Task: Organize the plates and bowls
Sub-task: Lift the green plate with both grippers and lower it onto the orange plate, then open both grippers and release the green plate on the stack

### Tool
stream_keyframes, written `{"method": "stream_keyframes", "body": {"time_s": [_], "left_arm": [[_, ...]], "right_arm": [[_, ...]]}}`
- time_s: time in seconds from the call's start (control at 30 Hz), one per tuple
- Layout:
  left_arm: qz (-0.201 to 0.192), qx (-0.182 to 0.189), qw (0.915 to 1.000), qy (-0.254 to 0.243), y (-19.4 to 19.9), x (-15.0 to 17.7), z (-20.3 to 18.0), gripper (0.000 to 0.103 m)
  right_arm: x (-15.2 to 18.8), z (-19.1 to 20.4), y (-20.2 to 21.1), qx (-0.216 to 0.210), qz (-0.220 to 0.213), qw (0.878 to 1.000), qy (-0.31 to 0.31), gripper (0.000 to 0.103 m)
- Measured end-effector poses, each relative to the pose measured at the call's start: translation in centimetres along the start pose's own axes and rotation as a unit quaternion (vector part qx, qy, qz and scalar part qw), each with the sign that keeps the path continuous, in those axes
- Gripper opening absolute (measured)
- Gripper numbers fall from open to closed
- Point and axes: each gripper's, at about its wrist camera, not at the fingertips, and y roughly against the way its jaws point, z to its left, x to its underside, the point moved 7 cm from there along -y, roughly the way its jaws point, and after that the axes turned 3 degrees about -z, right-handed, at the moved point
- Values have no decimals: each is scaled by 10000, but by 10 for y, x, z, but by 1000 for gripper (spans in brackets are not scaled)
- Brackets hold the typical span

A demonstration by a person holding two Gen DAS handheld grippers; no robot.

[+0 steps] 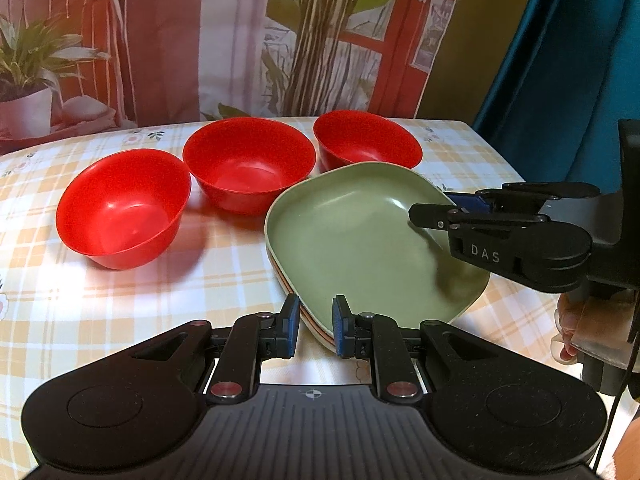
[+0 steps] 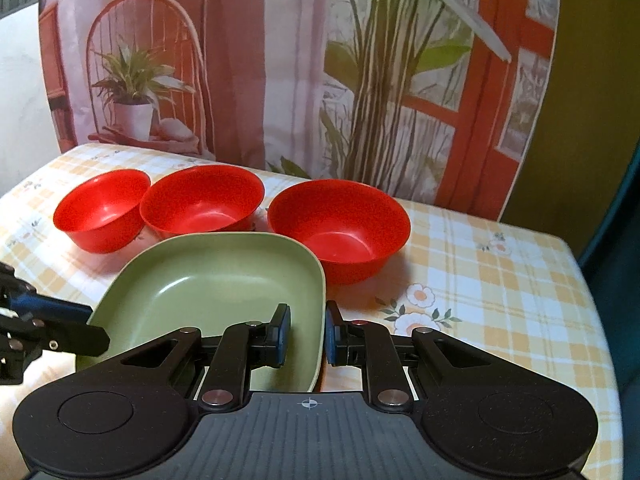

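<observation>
A green square plate (image 1: 360, 236) tops a stack of plates on the checked tablecloth, with brown and pale edges (image 1: 292, 300) showing below it. Three red bowls stand behind: left (image 1: 122, 208), middle (image 1: 248, 164), right (image 1: 366, 140). My left gripper (image 1: 315, 326) is open and straddles the stack's near rim. My right gripper (image 2: 305, 334) is open with the green plate's (image 2: 216, 284) right rim between its fingers; it shows from the side in the left wrist view (image 1: 440, 210). The bowls also show in the right wrist view (image 2: 100, 210), (image 2: 202, 200), (image 2: 340, 228).
The table (image 2: 500, 292) carries a yellow checked cloth with flower prints. A printed backdrop with plants and a red window (image 1: 320, 40) hangs behind it. The table's right edge (image 1: 508, 168) drops off beside a teal curtain. The left gripper's fingers (image 2: 52, 326) show at the right view's left edge.
</observation>
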Motion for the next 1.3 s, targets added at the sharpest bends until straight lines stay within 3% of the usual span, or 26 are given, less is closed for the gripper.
{"method": "stream_keyframes", "body": {"time_s": [0.17, 0.5, 0.83, 1.3], "left_arm": [[-4, 33, 10000, 73, 0, -1, 2, 19], [-34, 88, 9999, 134, 0, -1, 2, 19], [-7, 100, 9996, 255, 0, 1, 4, 19], [-23, 139, 9995, 269, -2, 1, 2, 19]], "right_arm": [[1, 5, 0, 73, 9, 9997, 229, 19], [1, -3, 19, -104, 38, 9999, 52, 24], [4, -7, 31, -40, 24, 10000, -4, 6], [14, -2, 27, 291, -239, 9993, -37, 4]]}}
